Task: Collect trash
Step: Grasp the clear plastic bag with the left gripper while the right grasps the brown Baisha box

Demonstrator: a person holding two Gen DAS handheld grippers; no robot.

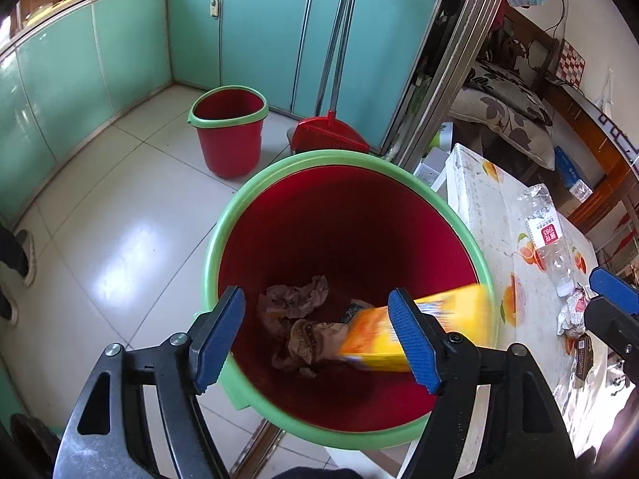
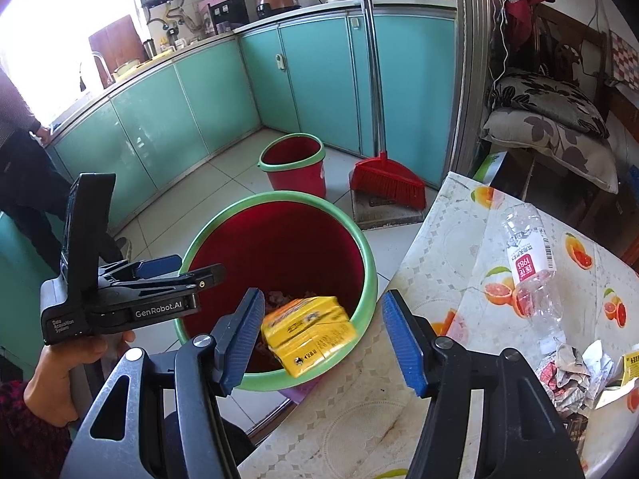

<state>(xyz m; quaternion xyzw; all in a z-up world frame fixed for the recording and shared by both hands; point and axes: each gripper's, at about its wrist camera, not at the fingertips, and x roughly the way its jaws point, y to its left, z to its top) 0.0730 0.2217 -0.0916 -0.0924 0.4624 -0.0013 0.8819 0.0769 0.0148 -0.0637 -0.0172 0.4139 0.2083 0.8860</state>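
Left gripper (image 1: 317, 337): fingers spread, empty, poised over the red bin (image 1: 279, 183). Yellow carton (image 2: 309, 329): unheld at the bin's near rim, blurred, apparently dropping in. Right gripper (image 2: 323, 337): fingers spread, empty. Next item, judged: clear bottle (image 2: 533, 267) on the table (image 2: 439, 247), ahead-right of the right gripper, long axis running away from it; right gripper nearer.

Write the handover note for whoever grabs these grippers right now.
Left gripper: open, over the near bin.
Right gripper: open, empty.
Yellow carton: blurred, free of both grippers, at the bin's rim, seemingly dropping in.
Done: crumpled brown paper already in the bin.
Left: plastic bottle and crumpled wrappers on the table.
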